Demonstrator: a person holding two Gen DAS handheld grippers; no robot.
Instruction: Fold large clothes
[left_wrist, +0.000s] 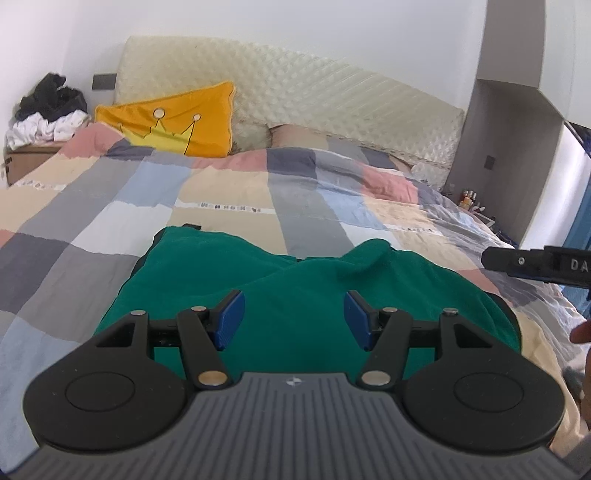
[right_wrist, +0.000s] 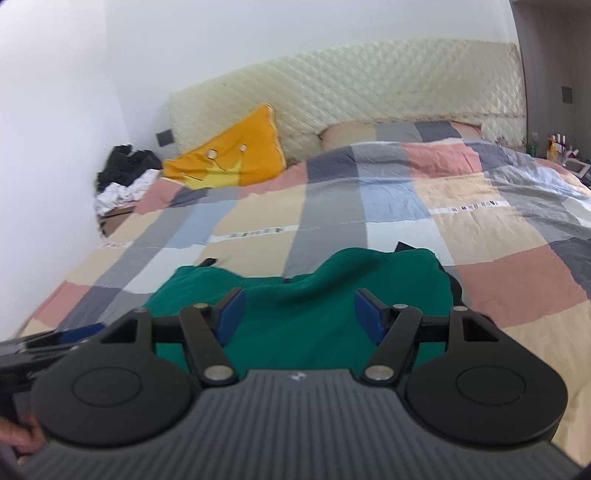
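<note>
A green garment (left_wrist: 295, 295) is seen folded over on the checked bed (left_wrist: 229, 192), both the left gripper (left_wrist: 293, 317) and right gripper (right_wrist: 299, 314) held apart and empty, with tidying apparently left.

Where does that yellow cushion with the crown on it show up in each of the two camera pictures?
Left wrist view: yellow crown cushion upper left, against the quilted headboard.
Right wrist view: cushion left of centre, upper half.
Shared landmark: the green garment on the checked bedcover.
</note>
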